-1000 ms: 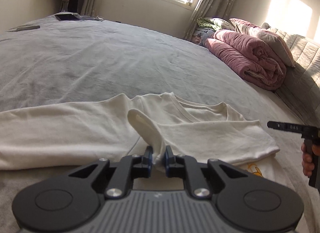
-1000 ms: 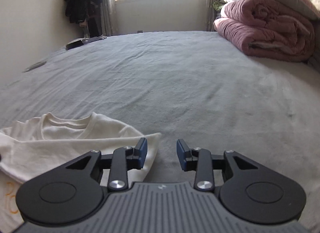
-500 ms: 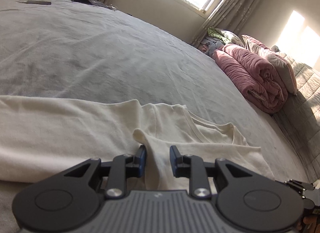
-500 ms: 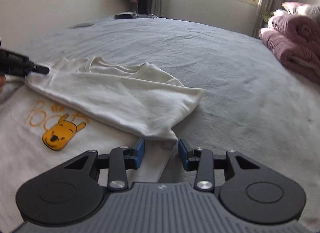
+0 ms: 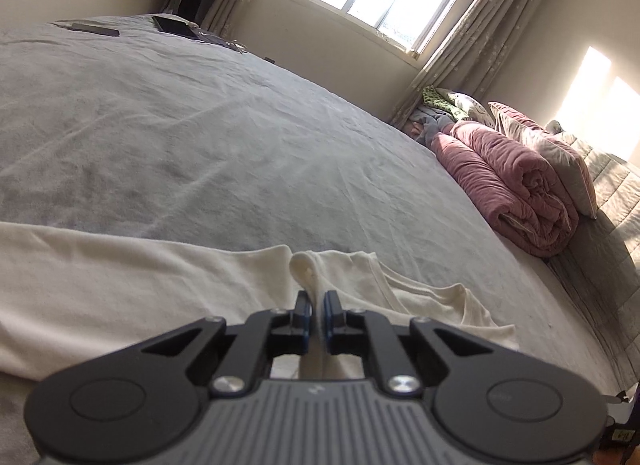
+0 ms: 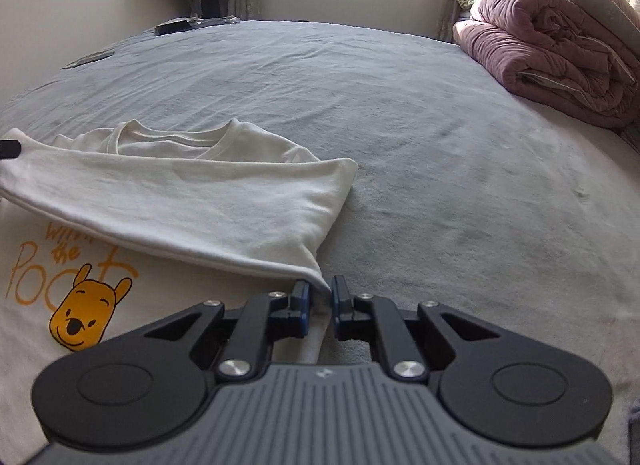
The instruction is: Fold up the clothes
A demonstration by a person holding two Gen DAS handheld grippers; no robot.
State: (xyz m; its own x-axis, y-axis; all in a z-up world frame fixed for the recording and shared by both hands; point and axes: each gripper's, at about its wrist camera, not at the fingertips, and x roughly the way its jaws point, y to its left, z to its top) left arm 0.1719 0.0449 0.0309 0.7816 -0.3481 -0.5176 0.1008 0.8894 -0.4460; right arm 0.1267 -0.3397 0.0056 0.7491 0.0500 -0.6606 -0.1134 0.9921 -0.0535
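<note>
In the left wrist view the left gripper [image 5: 316, 315], low in the frame's centre, has just been closing and now pinches a raised ridge of the cream T-shirt [image 5: 120, 289], which lies across the lower half on the grey bed [image 5: 200, 137]. In the right wrist view the right gripper [image 6: 319, 307], bottom centre, has likewise just closed on the corner of the folded-over sleeve [image 6: 200, 205], the bear print [image 6: 86, 315] at lower left. This looks like the grasping step of a fold; next, both pinches should probably lift and carry across together.
</note>
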